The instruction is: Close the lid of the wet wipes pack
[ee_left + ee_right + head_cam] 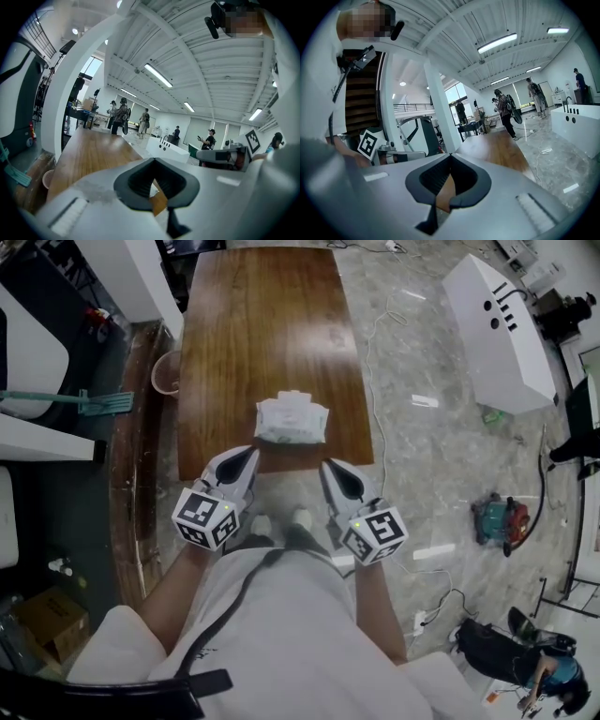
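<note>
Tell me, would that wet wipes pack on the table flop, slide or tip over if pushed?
The wet wipes pack looks soft and crinkled, so it would probably sag rather than stay stiff. It lies flat and low, so tipping or rolling seems unlikely. On the glossy wooden table it would likely slide.

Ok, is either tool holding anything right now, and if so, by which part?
Nothing is held. The left tool and the right tool are both shut and empty. The wet wipes pack lies on the table just ahead of them.
</note>
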